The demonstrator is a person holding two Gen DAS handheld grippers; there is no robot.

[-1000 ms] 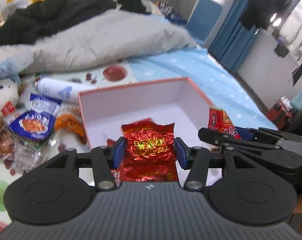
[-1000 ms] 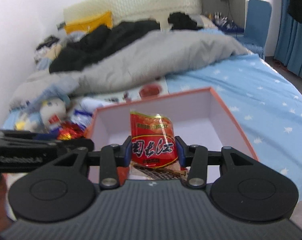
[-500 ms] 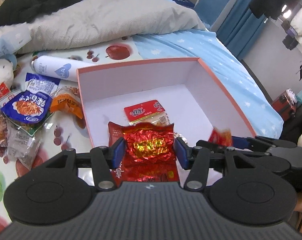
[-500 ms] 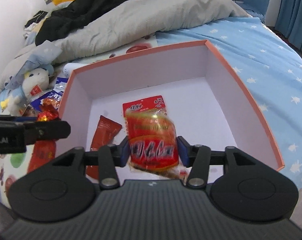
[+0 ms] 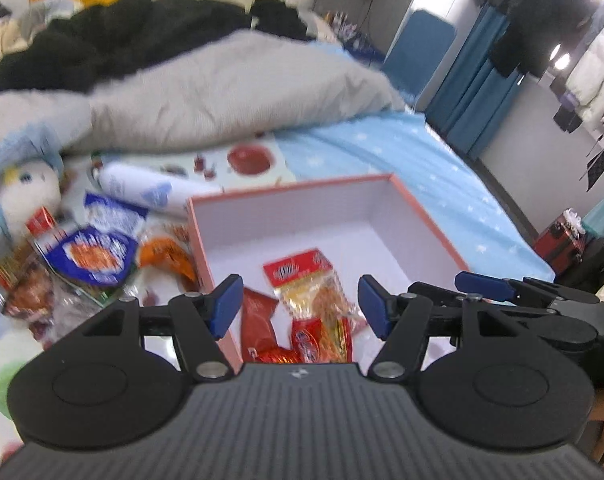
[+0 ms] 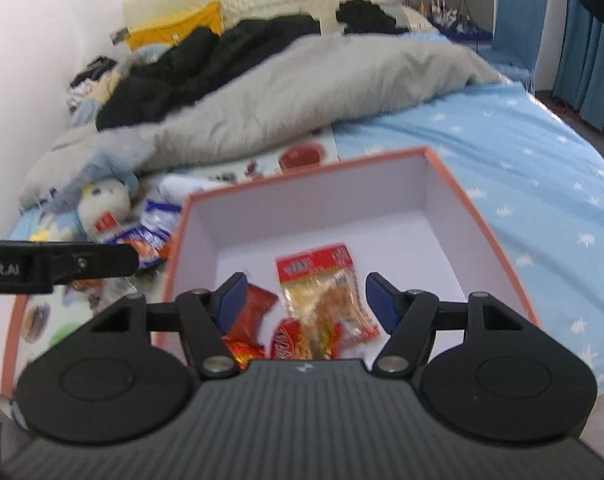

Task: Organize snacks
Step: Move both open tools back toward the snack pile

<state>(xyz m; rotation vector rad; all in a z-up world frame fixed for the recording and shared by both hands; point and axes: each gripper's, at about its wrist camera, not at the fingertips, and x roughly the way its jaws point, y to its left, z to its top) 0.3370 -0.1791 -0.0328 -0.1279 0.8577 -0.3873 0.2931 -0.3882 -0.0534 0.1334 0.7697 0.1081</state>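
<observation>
2 grippers, left (image 5: 297, 306) and right (image 6: 306, 302), we hold over box (image 6: 478, 216); fingers just spread, nothing pinched; snack packets (image 6: 322, 292) lie inside.

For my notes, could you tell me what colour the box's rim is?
Salmon-orange box rim, white inside; clearest in the right wrist view.

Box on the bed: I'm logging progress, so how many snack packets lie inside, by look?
Clear packet with red header: 1
Dark red packet: 1
Shiny red foil packet: 1
Bright red printed packet: 1
Total: 4
</observation>
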